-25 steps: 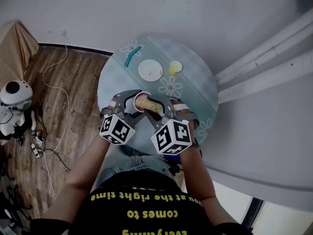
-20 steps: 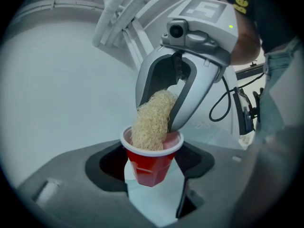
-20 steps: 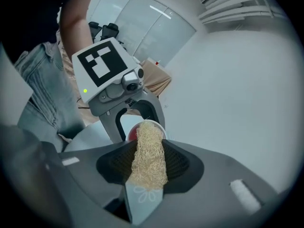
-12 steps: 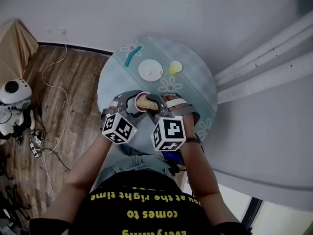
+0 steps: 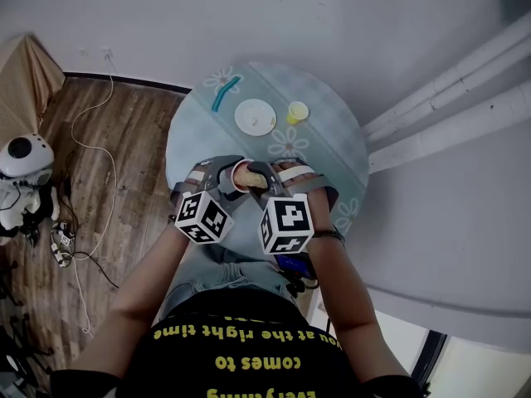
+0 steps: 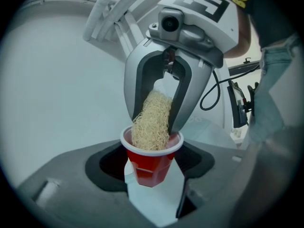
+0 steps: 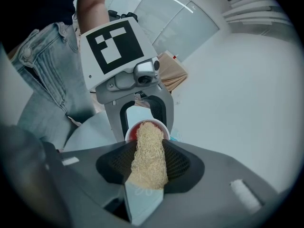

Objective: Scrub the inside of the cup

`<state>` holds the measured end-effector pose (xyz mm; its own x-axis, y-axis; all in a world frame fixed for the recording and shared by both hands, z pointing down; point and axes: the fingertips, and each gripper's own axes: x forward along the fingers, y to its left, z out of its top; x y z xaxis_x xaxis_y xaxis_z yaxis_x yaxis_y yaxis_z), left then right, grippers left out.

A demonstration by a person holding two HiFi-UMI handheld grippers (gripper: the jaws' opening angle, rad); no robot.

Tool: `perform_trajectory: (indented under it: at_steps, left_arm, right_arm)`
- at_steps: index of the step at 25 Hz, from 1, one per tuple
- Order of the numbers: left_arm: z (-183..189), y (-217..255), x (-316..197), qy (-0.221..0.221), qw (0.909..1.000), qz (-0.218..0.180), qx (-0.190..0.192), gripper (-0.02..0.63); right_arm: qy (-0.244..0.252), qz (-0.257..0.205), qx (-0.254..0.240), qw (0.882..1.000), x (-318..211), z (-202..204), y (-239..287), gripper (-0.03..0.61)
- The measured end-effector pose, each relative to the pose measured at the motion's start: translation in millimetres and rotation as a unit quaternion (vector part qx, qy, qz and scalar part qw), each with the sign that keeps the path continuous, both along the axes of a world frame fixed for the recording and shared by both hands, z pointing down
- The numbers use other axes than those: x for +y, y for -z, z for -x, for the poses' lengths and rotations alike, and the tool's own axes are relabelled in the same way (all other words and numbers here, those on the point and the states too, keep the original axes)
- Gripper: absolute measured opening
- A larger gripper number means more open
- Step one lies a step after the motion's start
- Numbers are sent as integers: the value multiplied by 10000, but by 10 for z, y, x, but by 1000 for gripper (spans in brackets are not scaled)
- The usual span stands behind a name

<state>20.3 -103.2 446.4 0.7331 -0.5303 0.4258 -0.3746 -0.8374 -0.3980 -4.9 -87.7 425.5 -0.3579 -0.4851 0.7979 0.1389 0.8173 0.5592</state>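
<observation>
Pale-green, flower-printed table (image 5: pixel 332 135) fills the middle of the head view, above a wooden floor (image 5: pixel 99 156). Well away from the claws, a white disc (image 5: pixel 255 118), a small yellow cup (image 5: pixel 297 113) and a teal stick (image 5: pixel 224 94) lie on it. Over its near edge the left claw (image 5: pixel 232 175) and right claw (image 5: pixel 259 179) meet. Only a sliver of the red cup (image 5: pixel 236 182) and the tip of a straw-coloured scrubber (image 5: pixel 247 173) peek out between them.

The left gripper view fills in what is hidden there. The left claw is closed on the cup's sides and holds it upright, off the table. The right claw comes down from above, and the fibrous scrubber reaches past the white rim into the cup.

The right gripper view shows the other grip. The right claw is clamped on the scrubber's upper part, and the lower end sits inside the cup. Behind are the left claw's marker cube and the person's jeans.
</observation>
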Motion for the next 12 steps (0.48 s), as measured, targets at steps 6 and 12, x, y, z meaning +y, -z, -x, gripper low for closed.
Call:
perform_trajectory:
  at_steps: [6,12]
  left_arm:
    - [-34,-42,85,-121,9998,-5,-167,313]
    - [-84,-97,176,-272,9991,61,-318,313]
  right_arm:
    - [6,162,45,9999,73,-27,-43,166]
    - [254,283,392,9985,158,-57,-142,166]
